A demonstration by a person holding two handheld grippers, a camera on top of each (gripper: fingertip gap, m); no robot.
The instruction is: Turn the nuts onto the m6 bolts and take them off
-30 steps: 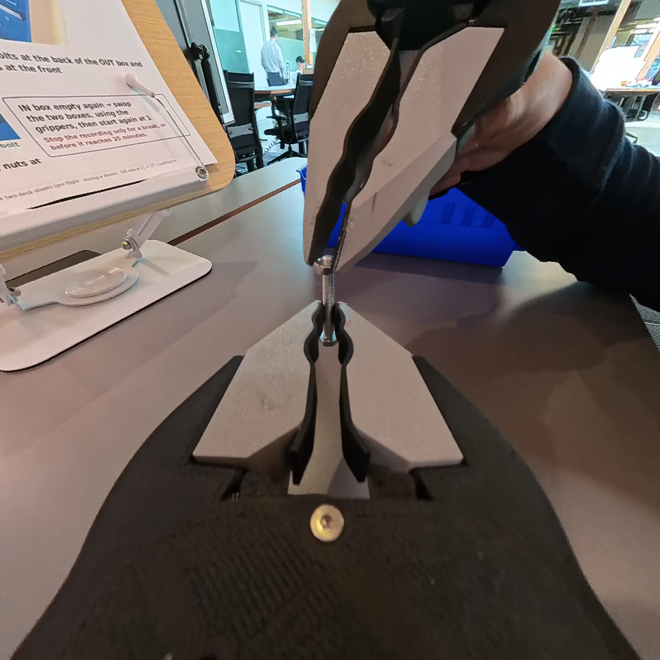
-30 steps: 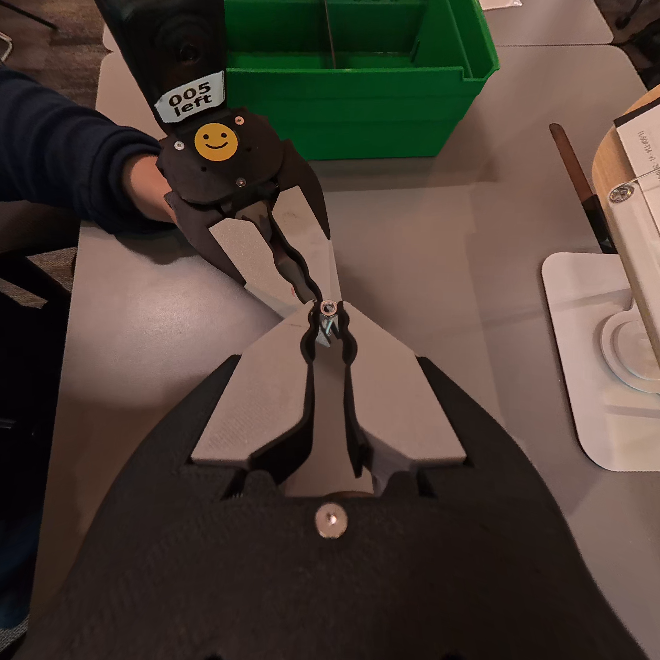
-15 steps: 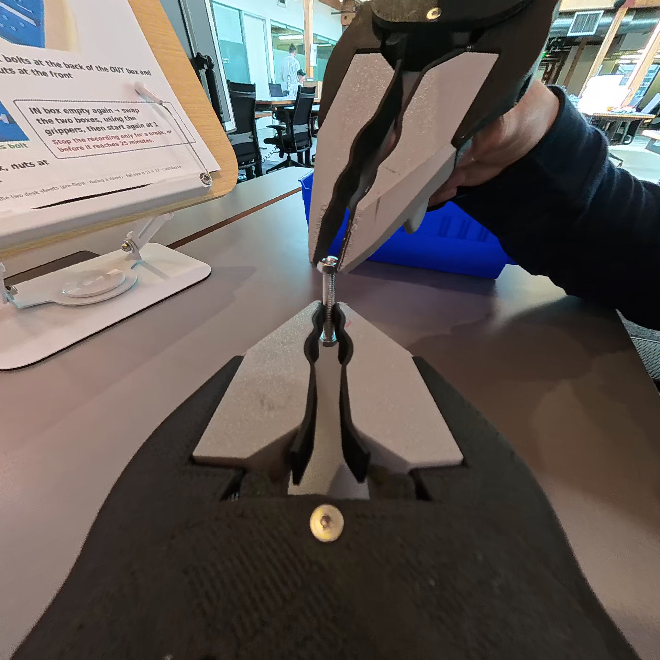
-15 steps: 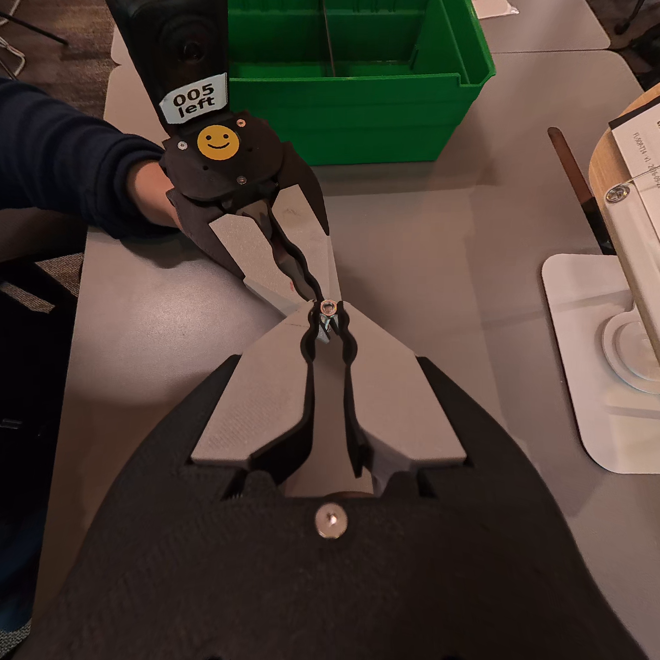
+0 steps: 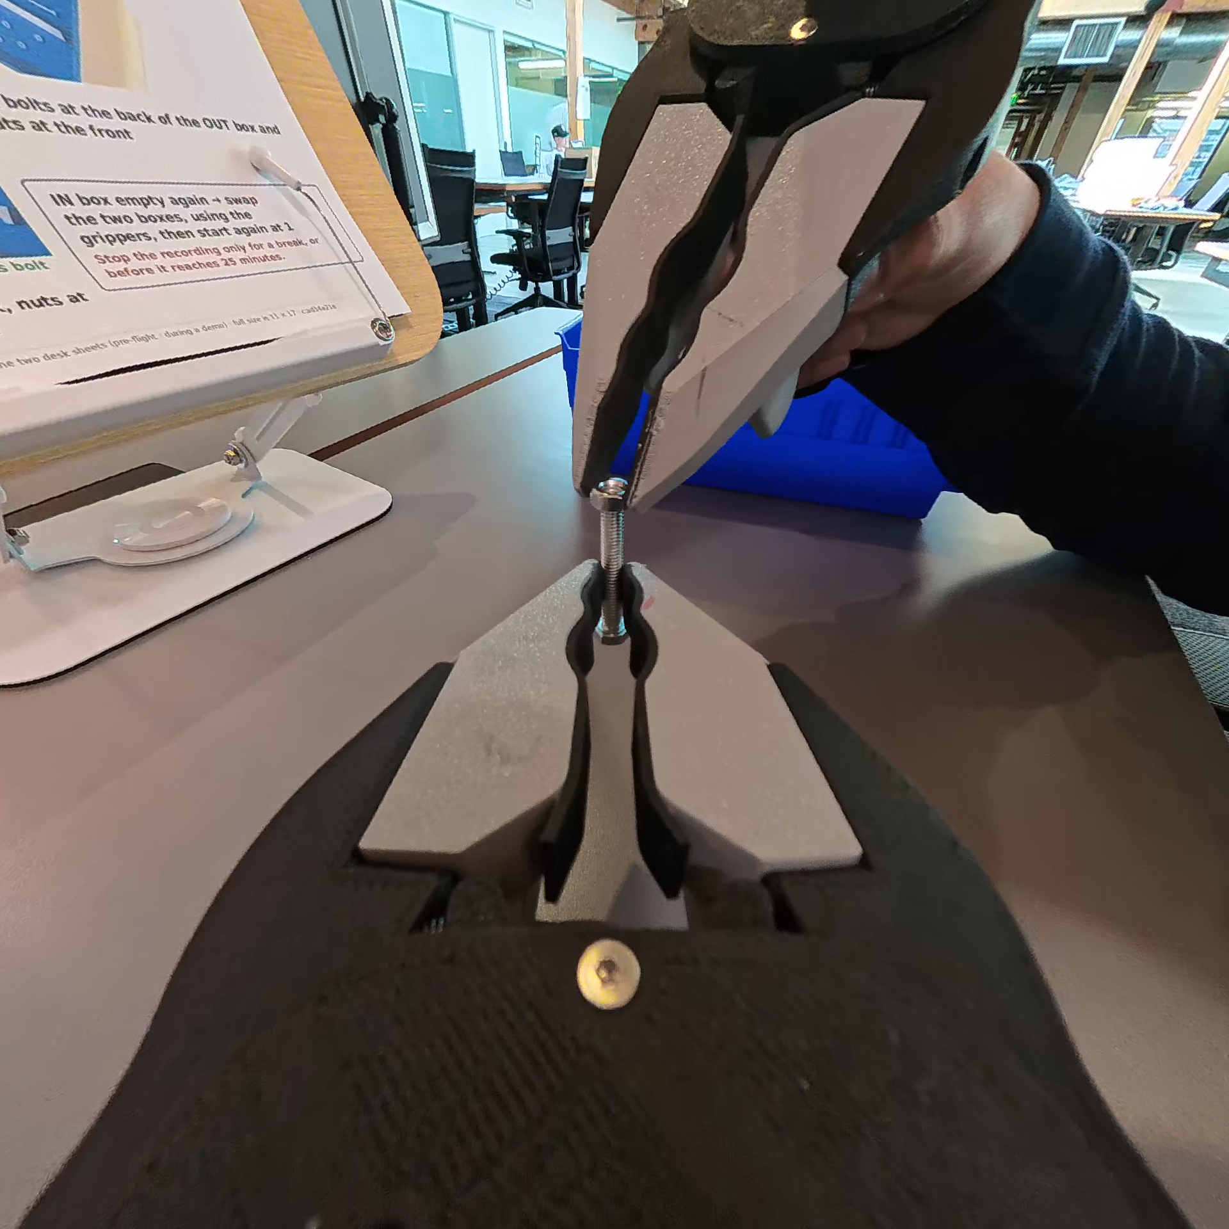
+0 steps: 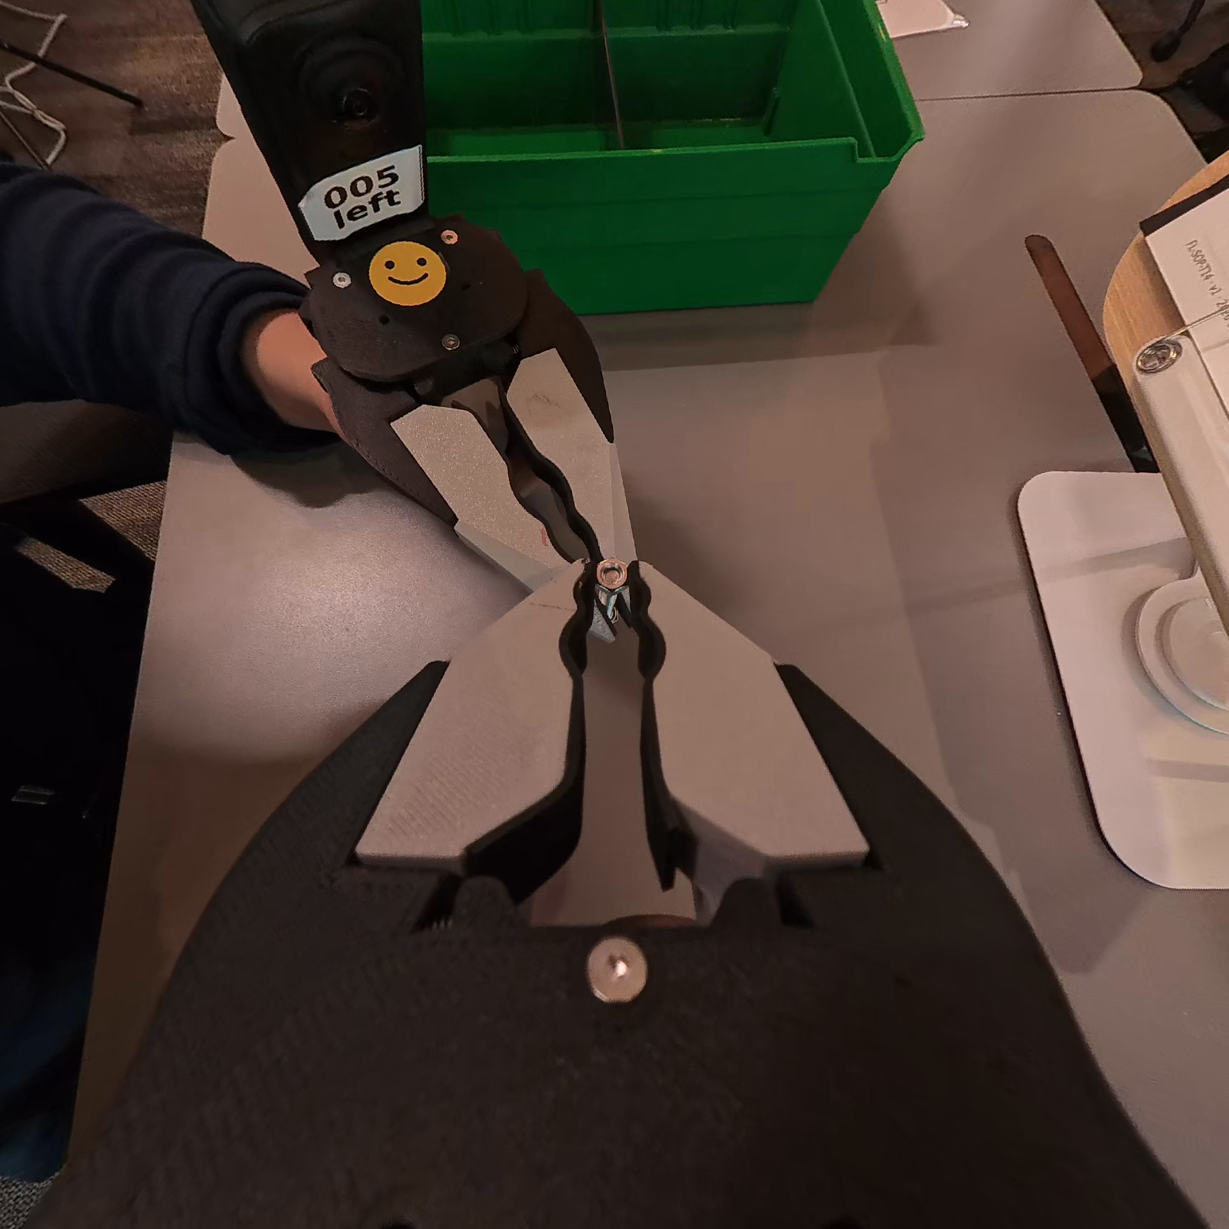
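Steel bolt (image 5: pixel 610 565) stands upright, its lower end clamped in my left gripper (image 5: pixel 610 602); above the bolt, my right gripper (image 6: pixel 610 585) pinches the nut (image 5: pixel 608 491).

The bolt (image 5: pixel 610 565) stands upright above the surface (image 5: pixel 864 665), its lower end between the left gripper (image 5: pixel 610 598) fingers. The nut (image 5: pixel 609 491) sits at its top, between the right gripper (image 5: pixel 615 475) fingers. A bin (image 5: pixel 831 459) lies behind; a document stand (image 5: pixel 199 519) sits left.
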